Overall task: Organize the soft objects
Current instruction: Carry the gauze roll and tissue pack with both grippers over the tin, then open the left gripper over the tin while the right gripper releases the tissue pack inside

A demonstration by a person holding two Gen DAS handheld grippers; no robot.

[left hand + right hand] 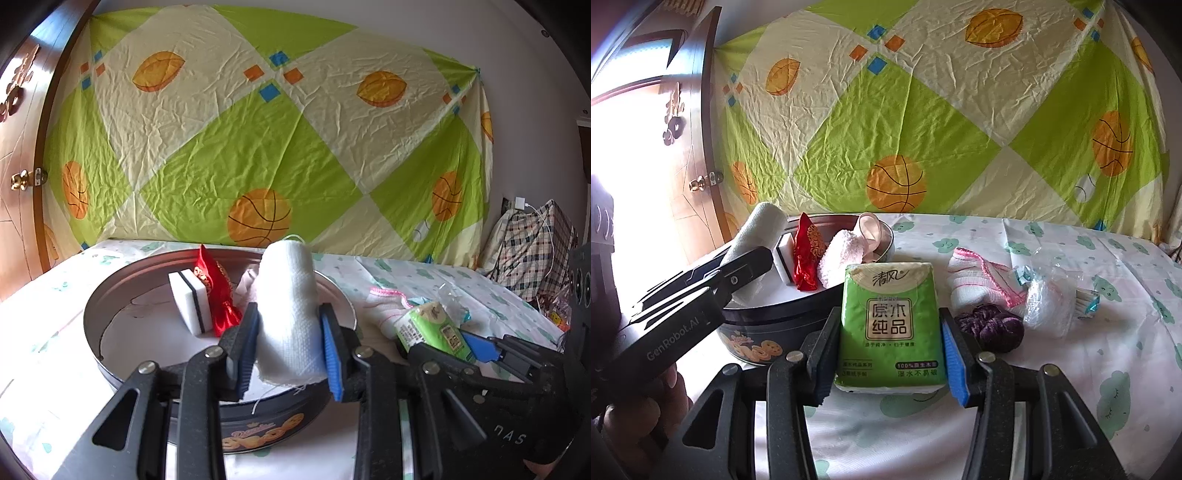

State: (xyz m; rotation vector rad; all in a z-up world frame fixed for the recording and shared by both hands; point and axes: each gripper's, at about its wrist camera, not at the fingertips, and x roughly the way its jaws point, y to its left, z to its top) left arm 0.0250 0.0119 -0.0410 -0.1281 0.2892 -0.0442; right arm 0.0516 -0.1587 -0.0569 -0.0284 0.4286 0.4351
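Observation:
My left gripper (289, 321) is shut on a white rolled cloth (288, 288), held upright over the near side of a round dark tin (92, 314). Inside the tin are a white sponge with a black stripe (190, 302) and a red pouch (218, 295). In the right wrist view a pink fluffy cloth (840, 258) also shows inside the tin (768, 321). My right gripper (889, 321) is shut on a green tissue pack (890, 314), just right of the tin and a little above the bedsheet. The same pack (432, 328) shows at the right of the left wrist view.
On the sheet to the right lie white gloves with pink trim (982, 280), a purple scrunchie (990, 326) and a clear bag of swabs (1052, 299). A patterned sheet (258, 129) hangs behind. A wooden door (18, 184) stands left, a checked bag (532, 251) right.

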